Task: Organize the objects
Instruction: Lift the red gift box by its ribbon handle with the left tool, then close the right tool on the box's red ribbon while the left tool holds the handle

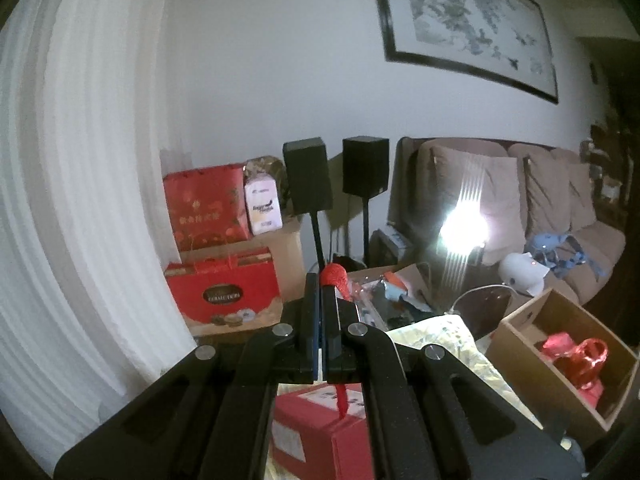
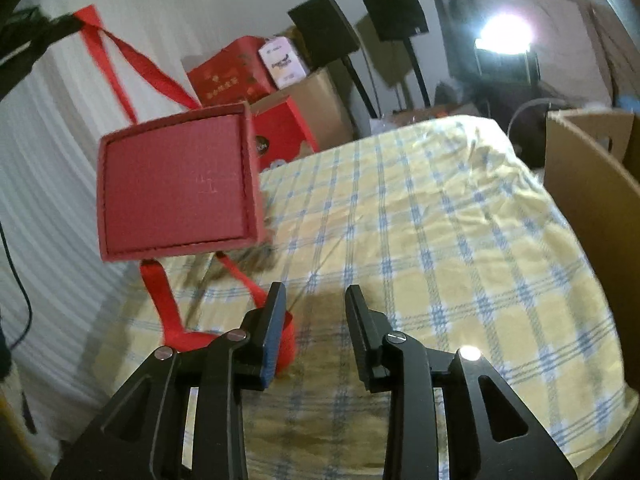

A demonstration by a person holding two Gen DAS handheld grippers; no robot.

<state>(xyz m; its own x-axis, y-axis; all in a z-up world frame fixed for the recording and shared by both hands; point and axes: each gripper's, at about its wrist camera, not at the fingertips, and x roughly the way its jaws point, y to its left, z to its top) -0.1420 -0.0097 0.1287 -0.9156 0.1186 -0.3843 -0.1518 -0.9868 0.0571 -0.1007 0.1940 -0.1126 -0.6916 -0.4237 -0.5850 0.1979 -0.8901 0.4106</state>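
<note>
My left gripper (image 1: 320, 280) is shut on a red ribbon (image 1: 334, 276). Its tail hangs below the jaws, over a red box (image 1: 316, 428). In the right wrist view that red box (image 2: 176, 184) hangs tilted above the bed's left side. The ribbon (image 2: 152, 72) runs up from it to the left gripper (image 2: 36, 36) at the top left. A lower loop of ribbon (image 2: 168, 312) trails from the box, round my right gripper's left finger. My right gripper (image 2: 316, 296) is open above the sheet, its pads pressing on nothing.
A yellow and blue checked sheet (image 2: 400, 220) covers the bed. An open cardboard box (image 2: 592, 168) stands on the right, with red items (image 1: 576, 360) inside. Red gift boxes (image 1: 224, 292), two black speakers (image 1: 308, 176), a bright lamp (image 1: 464, 228) and a sofa (image 1: 560, 200) stand behind.
</note>
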